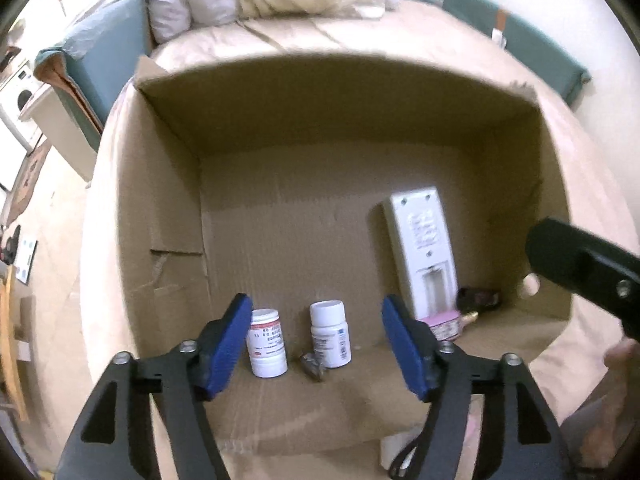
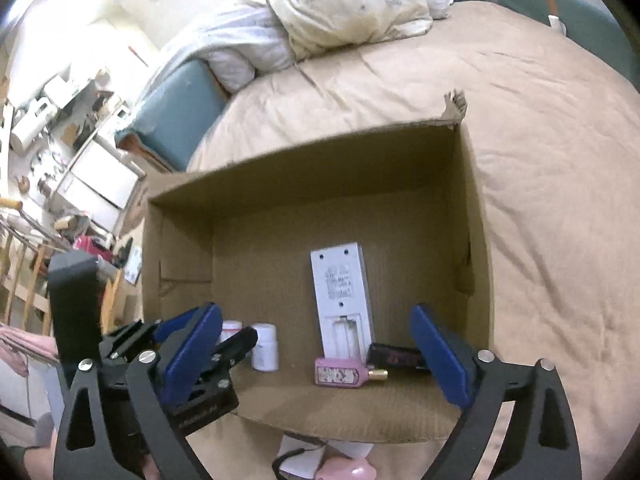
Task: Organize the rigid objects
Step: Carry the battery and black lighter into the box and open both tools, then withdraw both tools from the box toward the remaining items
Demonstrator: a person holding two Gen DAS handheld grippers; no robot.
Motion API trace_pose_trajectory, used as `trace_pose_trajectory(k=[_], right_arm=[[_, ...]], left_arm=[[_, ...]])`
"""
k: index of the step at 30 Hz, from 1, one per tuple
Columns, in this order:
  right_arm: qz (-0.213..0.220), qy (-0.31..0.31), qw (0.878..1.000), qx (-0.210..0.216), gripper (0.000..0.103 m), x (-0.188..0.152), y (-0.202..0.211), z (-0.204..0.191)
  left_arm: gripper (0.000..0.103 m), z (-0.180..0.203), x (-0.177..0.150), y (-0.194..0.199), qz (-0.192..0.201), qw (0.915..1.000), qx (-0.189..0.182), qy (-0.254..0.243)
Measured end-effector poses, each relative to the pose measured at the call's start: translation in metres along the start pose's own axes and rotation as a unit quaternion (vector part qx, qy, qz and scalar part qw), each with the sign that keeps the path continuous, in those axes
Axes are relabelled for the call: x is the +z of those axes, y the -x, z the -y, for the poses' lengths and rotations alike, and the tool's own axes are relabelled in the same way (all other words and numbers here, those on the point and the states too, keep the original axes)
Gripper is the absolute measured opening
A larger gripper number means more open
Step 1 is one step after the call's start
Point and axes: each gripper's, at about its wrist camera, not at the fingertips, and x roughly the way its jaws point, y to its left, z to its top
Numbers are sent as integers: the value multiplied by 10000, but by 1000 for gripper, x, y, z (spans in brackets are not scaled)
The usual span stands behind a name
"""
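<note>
A: Going left to right in the left wrist view, what sits in the cardboard box [image 1: 168,208]?

B: At lower centre, two white pill bottles stand upright. The red-labelled bottle [image 1: 267,343] is just beside the left blue pad of the left gripper [image 1: 316,344]. The blue-labelled bottle [image 1: 331,334] stands near it, with a small crumpled grey object [image 1: 313,366] at its base; I cannot tell what that is.

A: And that gripper?

B: Its jaws are spread wide with nothing between the pads, hovering over the near edge of the box.

A: Further right?

B: A white remote control [image 1: 420,248] lies face down on the box floor, its battery bay uncovered. At its near end are a pink perfume bottle [image 1: 446,326] with a gold cap and a dark flat object [image 1: 478,300], both partly hidden.

A: What does the right wrist view add?

B: The right gripper [image 2: 316,356] is also wide open and holds nothing. The left gripper's black body shows at lower left. The pink bottle lies on its side, touching the remote's near end, and the dark object lies just right of it, next to the right blue pad. The box rests on a bed [image 2: 540,160] with a tan cover, and a crumpled duvet [image 2: 340,4] is at the upper centre.
</note>
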Motion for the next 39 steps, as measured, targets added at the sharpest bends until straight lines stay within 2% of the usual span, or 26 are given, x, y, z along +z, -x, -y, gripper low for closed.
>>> trace_pose_trajectory(k=[5,8,15,26,39], right_arm=[[-26,-145,9999,42,103,1,5,4],[11,-220,9997,122,103,1,12,6],[43,-205,9996,188,103,-5,25,5],[-146,-113,9994,298,103,-31,37,-1],[-528,-174,9980,313,103,-71,42,-1]], left_arm=[[73,-6,2,10,-76,9996,-159,214],[73,-7,1,18,-173,9994,-54,288],[72,-13,-15,43,-107,9995,193,226],[73,-28,-46,70,-19,9989,278,368],[72,-44,-90,63,-231,9972,203,685]])
